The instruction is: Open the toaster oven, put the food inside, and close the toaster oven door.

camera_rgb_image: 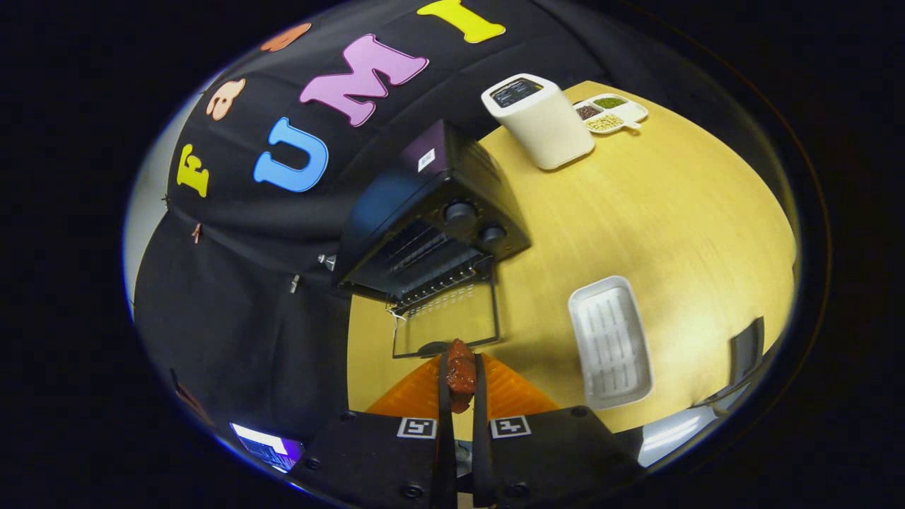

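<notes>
Tool: my tool (461, 367) has its 2 fingers (444, 396) drawn close together, both pressing on a reddish-brown piece of food (460, 375) held between them.
Food: it sits clamped near the fingertips, its top poking just past them toward 12 o'clock, above the worktop (672, 212).
Toaster oven: the black toaster oven (431, 219) stands beyond the fingers at about 12 o'clock, tilted in my view, with 2 round knobs (475, 223) on its front panel.
Door: the glass door (445, 322) hangs fully down and open, its far edge just ahead of the food; I can see the wire rack (424, 272) inside the cavity.
Tray: a white ribbed tray (611, 343) lies on the worktop at about 3 o'clock from the fingers, near but apart from them.
White appliance: a tall white box-shaped appliance (541, 120) stands well beyond the oven at about 1 o'clock.
Divided dish: a small white dish (609, 113) with 3 compartments of grains or beans sits just beside that appliance, farther toward 1 o'clock.
Worktop: pale yellow wood grain, carrying everything listed.
</notes>
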{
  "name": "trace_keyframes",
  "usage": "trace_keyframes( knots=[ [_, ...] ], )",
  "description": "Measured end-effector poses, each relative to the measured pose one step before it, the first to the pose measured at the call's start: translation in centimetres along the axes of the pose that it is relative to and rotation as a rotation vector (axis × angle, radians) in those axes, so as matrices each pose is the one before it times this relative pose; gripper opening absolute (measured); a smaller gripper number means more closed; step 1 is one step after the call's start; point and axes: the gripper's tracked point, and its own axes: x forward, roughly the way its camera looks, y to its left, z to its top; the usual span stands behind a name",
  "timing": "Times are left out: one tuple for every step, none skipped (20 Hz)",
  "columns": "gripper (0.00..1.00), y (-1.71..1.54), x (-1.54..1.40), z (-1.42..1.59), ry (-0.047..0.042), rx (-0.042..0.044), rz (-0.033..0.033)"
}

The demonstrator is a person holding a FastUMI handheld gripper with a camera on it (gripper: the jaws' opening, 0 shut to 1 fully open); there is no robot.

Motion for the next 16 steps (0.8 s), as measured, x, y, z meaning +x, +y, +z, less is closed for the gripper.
trace_keyframes(
  knots=[
    [0.13,0.838,0.599,-0.495,-0.00578,0.00212,0.00450],
    [0.13,0.753,0.537,-0.524,-0.00552,0.00069,0.00395],
    [0.13,0.812,0.541,-0.440,-0.00637,-0.00001,0.00640],
    [0.13,0.805,0.592,-0.420,-0.00734,-0.00057,0.01001],
    [0.13,0.885,0.729,-0.409,-0.00908,-0.00236,0.01119],
    [0.13,0.634,0.882,-0.237,-0.01094,-0.00322,0.00944],
    [0.13,0.462,0.919,-0.261,-0.01242,-0.00252,0.00707],
    [0.13,0.400,0.946,-0.251,-0.01234,0.00219,0.00331],
    [0.13,0.296,0.902,-0.154,-0.01354,0.00792,0.00475],
    [0.13,0.378,0.820,-0.193,-0.01534,0.01073,0.00871],
    [0.13,0.276,0.975,-0.007,-0.01415,0.01298,0.00752],
    [0.13,0.128,0.890,-0.082,-0.01689,0.01377,0.00519],
    [0.13,0.152,0.996,0.174,-0.01988,0.01300,0.00517],
    [0.13,0.112,0.916,0.254,-0.01943,0.01188,0.00409],
    [0.13,0.147,1.023,0.352,-0.02097,0.01272,0.00478],
    [0.13,0.187,0.904,0.506,-0.02955,0.01255,0.00607]
  ],
)
